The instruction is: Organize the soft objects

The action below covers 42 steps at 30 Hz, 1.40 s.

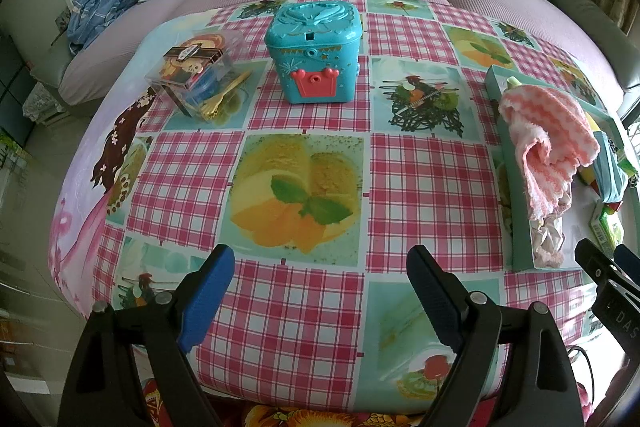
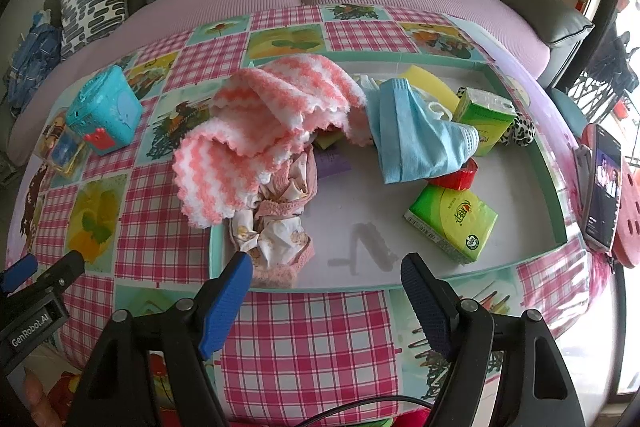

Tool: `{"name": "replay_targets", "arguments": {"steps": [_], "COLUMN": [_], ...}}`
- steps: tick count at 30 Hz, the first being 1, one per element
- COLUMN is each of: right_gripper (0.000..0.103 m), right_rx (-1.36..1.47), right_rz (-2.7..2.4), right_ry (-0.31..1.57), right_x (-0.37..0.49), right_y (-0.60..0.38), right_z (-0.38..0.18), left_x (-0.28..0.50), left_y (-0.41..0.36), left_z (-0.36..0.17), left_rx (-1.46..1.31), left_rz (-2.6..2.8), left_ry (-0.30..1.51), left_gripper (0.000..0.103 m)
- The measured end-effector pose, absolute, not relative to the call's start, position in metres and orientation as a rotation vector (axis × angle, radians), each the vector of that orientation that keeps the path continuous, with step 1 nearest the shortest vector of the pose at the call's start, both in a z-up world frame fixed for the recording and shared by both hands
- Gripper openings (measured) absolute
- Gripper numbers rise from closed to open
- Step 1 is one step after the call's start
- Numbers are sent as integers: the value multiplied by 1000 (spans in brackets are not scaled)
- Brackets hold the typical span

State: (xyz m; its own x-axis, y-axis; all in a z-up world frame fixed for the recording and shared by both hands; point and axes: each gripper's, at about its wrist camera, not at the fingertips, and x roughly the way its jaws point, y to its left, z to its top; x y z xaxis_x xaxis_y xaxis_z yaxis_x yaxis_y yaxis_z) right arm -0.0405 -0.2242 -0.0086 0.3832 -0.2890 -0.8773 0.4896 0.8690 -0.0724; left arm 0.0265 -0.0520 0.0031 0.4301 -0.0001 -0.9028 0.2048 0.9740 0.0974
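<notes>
Soft stuff all piled in the teal-rimmed tray on the right side of the tabletop — pink-and-white knit cloth slung over the tray's left rim, half in, half out. Crumpled frilly fabric bunched under it near the front left corner. Blue face mask flopped mid-tray on top of a yellow sponge, with two green tissue packs, a red tape roll and a leopard-print bit around it. Looks dumped rather than sorted, probably why it all overlaps — could equally be gathered there on purpose, hard to call.

Teal toy box and clear plastic box well apart from the pile, over on the left half.

Right gripper hovering at the tray's near edge, jaws wide apart, holding nothing, left finger just beside the frilly fabric. Left gripper over bare checked cloth, jaws also spread wide, gripping nothing.
</notes>
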Motion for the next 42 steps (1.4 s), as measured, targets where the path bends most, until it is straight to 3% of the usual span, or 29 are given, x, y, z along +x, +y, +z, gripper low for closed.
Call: {"name": "replay_targets", "arguments": {"steps": [42], "right_gripper": [80], "right_rx": [214], "right_rz": [-501], "right_ry": [1074], "right_x": [-39], "right_y": [-224], "right_z": [-11], "left_x": [28], "left_y": [-50], "left_z": [0], "left_rx": [203], "left_rz": [-127], "left_ry": [1138], "left_gripper": [88]}}
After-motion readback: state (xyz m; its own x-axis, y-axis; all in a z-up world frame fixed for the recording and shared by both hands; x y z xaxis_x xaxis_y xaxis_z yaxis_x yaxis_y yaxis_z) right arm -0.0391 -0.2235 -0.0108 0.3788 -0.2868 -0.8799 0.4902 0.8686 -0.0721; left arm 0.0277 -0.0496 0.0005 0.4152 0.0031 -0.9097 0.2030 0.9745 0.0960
